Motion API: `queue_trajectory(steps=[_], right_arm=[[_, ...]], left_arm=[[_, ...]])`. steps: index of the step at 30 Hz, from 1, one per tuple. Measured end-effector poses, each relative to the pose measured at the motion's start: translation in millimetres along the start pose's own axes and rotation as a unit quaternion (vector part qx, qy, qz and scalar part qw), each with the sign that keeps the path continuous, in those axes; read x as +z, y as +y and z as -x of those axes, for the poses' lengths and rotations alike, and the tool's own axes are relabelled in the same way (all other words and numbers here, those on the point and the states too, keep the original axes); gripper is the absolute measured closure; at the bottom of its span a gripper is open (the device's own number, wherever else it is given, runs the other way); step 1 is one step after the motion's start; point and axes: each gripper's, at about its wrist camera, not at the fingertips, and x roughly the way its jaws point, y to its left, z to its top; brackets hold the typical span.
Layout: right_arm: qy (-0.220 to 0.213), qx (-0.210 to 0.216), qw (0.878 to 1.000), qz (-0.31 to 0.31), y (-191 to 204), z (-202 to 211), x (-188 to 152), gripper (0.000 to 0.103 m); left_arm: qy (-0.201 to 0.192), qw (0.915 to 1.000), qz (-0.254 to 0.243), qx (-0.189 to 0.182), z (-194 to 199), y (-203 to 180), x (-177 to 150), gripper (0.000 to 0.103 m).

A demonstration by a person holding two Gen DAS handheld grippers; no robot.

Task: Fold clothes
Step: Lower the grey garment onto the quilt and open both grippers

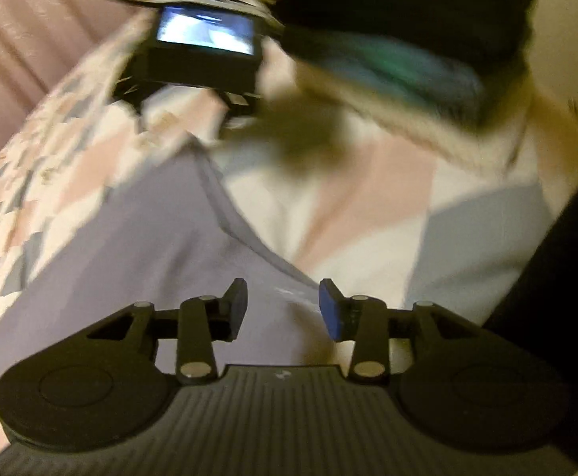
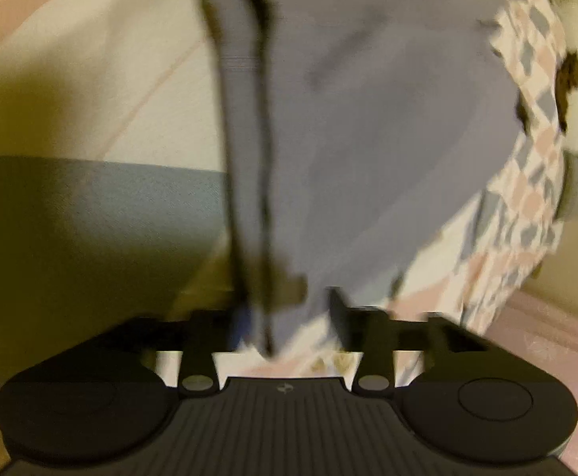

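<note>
Lying flat across the middle of both views, a plain grey-lilac garment (image 1: 138, 246) covers a checked quilt (image 1: 368, 206) of pink, cream and grey patches. Its hemmed edge runs down the centre of the right wrist view (image 2: 245, 119), blurred. At lower centre the left gripper (image 1: 283, 305) stands partly open, blue pads apart, nothing pinched, cloth just beyond them. The right gripper (image 2: 289, 317) is parted wider; the garment's edge hangs between its blurred fingers, apparently released. Its other side shows at upper left in the left view (image 1: 205, 55).
</note>
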Motion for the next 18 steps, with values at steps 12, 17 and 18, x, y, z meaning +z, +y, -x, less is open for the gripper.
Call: queue_trajectory(steps=[12, 17, 18], right_arm=[[0.084, 0.111, 0.786, -0.602, -122, 91, 5, 0.034], [0.035, 0.177, 0.621, -0.763, -108, 105, 73, 0.053], [0.038, 0.191, 0.589, -0.784, -102, 102, 84, 0.058]], left_arm=[[0.061, 0.9471, 0.301, 0.092, 82, 146, -94, 0.062], [0.117, 0.9117, 0.382, 0.098, 80, 206, -180, 0.062], [0.129, 0.9095, 0.384, 0.094, 75, 217, -196, 0.061]])
